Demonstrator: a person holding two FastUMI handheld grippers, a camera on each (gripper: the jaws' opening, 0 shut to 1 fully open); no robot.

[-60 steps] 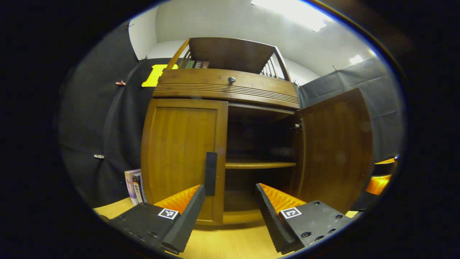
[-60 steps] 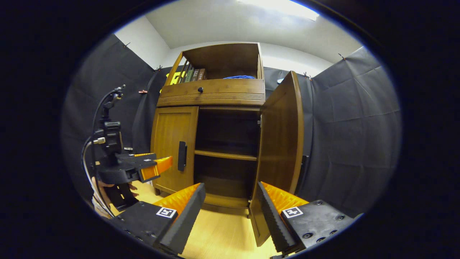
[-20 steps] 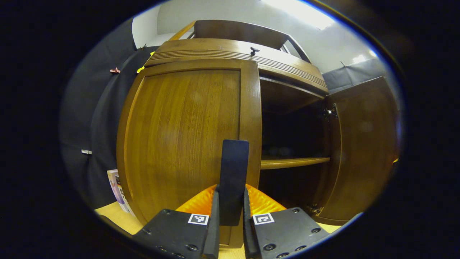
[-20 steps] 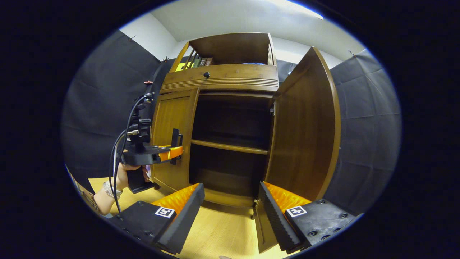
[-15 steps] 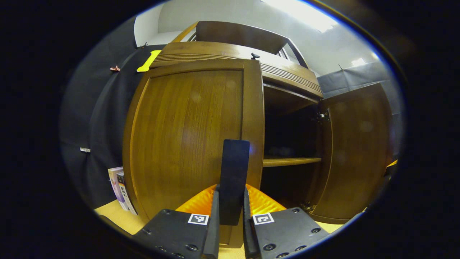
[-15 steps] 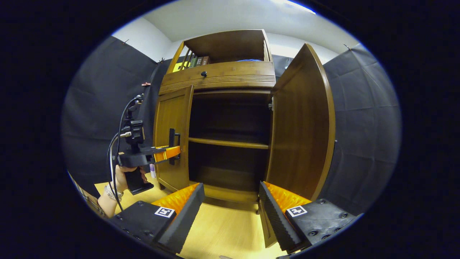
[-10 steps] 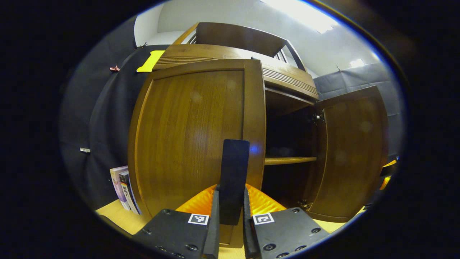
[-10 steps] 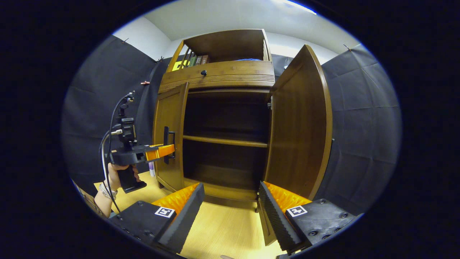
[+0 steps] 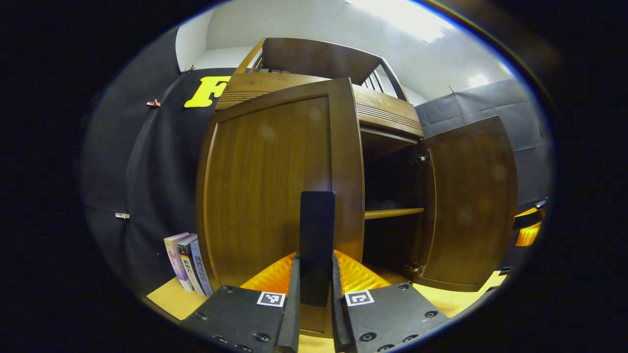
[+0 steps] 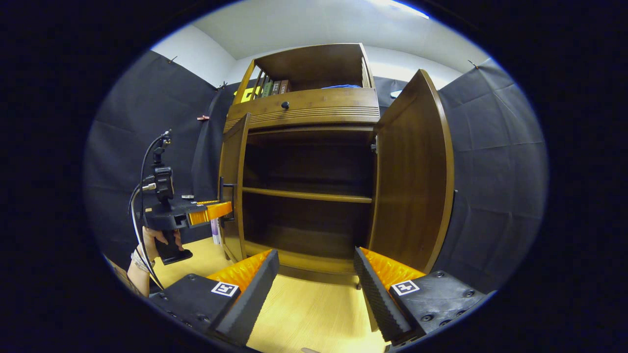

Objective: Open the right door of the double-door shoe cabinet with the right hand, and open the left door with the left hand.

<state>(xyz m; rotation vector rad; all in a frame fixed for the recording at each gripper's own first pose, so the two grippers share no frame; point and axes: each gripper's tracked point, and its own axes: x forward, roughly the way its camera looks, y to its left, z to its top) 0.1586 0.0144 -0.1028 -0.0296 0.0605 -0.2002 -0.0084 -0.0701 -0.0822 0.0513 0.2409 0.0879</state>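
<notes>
In front of the shoe cabinet (image 10: 304, 105), two doors stand swung out: the left door (image 9: 274, 186) partly open, the right door (image 10: 412, 181) wide open. One dark upright handle (image 9: 316, 245) sits on the left door's free edge, and the left claw (image 9: 314, 299) is clamped on it, both fingers pressing its sides. In the right gripper view that same claw, held by a hand (image 10: 157, 240), meets the handle at the door's edge. The right claw (image 10: 316, 289) has its fingers spread apart with nothing between them, low before the open compartment, the right door just beyond its right finger. One shelf (image 10: 306, 195) crosses the interior. Three books (image 9: 186, 262) lean on the floor (image 10: 304, 318) beside the cabinet's left side
</notes>
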